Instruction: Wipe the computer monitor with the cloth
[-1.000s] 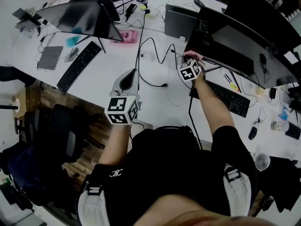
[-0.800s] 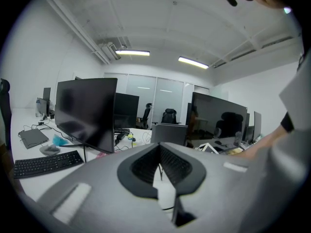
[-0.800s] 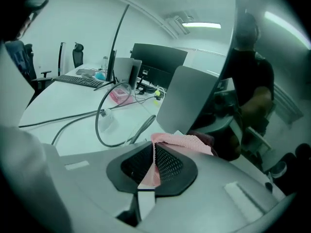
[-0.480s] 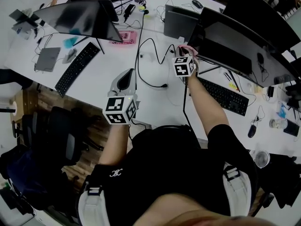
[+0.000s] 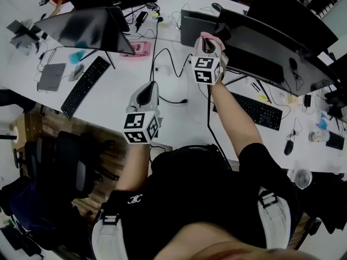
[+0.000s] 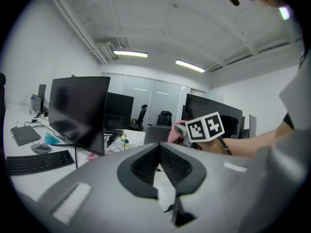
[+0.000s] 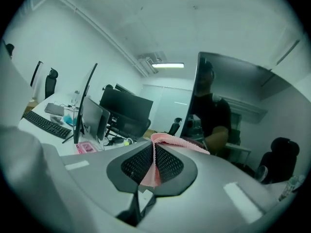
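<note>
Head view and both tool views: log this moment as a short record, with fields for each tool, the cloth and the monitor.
right tool: shut on the pink cloth, held up at the screen
pink cloth: pinched between the pads, loose end draped over one jaw
monitor: dark screen, directly ahead of the cloth; contact cannot be told
left tool: shut, nothing between the jaws, held low over the white desk

Pink cloth [image 7: 179,142] pinched in my right gripper's [image 7: 153,165] grey, black-padded jaws, its cube [image 5: 206,69] patterned black-and-white, before the glossy black monitor [image 7: 243,101] ahead, white desk [image 5: 179,80] beneath.
</note>
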The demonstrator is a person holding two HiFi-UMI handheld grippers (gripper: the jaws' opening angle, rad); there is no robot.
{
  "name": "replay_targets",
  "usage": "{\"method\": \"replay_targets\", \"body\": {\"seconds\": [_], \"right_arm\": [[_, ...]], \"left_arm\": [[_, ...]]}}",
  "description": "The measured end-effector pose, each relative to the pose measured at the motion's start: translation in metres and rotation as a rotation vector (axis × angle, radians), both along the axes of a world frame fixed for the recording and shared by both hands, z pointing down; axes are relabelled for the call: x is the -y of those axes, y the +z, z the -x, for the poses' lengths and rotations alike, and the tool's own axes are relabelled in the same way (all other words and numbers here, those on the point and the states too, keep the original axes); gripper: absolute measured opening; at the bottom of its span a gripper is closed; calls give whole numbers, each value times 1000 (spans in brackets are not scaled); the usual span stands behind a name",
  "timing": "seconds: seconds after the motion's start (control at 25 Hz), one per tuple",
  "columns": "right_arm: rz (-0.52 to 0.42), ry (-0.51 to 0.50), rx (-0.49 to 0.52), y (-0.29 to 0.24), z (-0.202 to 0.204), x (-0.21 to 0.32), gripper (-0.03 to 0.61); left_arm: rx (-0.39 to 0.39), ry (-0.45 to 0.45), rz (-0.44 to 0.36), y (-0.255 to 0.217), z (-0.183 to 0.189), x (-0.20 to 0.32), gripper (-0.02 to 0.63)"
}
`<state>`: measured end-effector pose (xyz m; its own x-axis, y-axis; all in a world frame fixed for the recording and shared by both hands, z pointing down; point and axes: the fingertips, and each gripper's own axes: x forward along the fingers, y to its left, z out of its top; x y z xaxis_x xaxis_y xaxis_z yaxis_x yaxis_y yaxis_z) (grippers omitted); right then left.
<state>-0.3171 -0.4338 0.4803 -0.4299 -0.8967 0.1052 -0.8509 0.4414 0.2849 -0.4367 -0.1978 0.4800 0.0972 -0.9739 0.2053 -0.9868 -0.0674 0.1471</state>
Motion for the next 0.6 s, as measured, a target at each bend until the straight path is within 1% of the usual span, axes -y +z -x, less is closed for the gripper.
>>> {"method": "replay_targets", "body": {"seconds": [0.16, 0.4, 0.48, 0.6], "right_arm": [[-87, 10, 23, -48, 0, -1, 11], [-219, 62, 33, -114, -3, -4, 11], [-247, 72, 56, -133, -5, -7, 11], [-275, 59, 101, -153, -10, -17, 11]], "left_arm": [[6, 33, -30, -12, -15, 8, 48], [9, 36, -63, -25, -19, 13, 48], [7, 33, -65, -26, -20, 12, 48], [9, 34, -67, -26, -22, 10, 48]]}}
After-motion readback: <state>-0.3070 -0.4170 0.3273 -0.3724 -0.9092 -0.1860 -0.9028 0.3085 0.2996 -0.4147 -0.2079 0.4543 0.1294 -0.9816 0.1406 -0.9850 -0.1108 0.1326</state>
